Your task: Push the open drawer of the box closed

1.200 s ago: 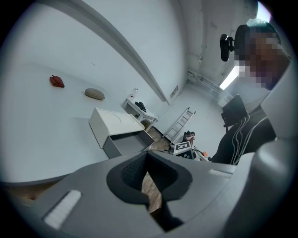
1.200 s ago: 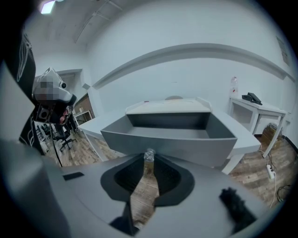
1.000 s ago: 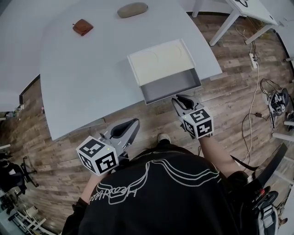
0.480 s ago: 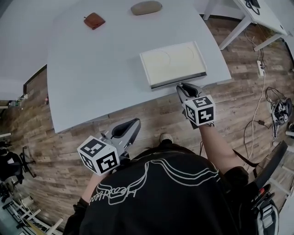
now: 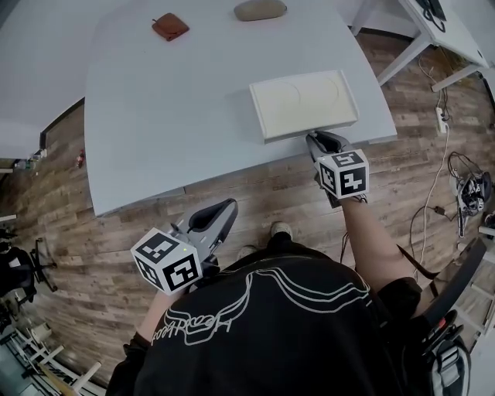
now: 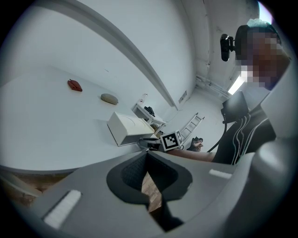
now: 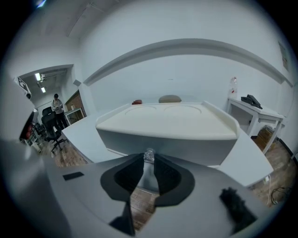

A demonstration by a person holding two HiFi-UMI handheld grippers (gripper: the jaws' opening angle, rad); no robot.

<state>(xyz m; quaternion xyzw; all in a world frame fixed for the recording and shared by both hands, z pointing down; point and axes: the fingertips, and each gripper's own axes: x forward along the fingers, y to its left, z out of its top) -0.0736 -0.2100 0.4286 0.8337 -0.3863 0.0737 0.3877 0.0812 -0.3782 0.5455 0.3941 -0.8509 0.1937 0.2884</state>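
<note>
Right claw (image 5: 314, 138) is up against the front of the box (image 5: 303, 102), right at the near edge of the white table (image 5: 155, 116). Looking along my own jaws, they are drawn close together, just a thin slit between them, and the small clear knob (image 7: 149, 155) of the drawer (image 7: 163, 142) is caught between their tips. The drawer sits fully in: its grey front lies flush under the cream top of the box, no gap showing from above. The box lies flat, with two faint circles pressed into its lid, toward the table's right side.

Left claw (image 5: 223, 209) hangs low, off the table, over the wooden floor (image 5: 255, 193) in front of my body. Its jaws meet at the tips and nothing is between them; I only see floorboards through the hollow behind them. It is well apart from the box.

Far across the table lie a small reddish-brown pouch (image 5: 170, 26) and an oval tan object (image 5: 261, 9), both well clear of the box. Off to the right stands another white table (image 5: 421, 31).
</note>
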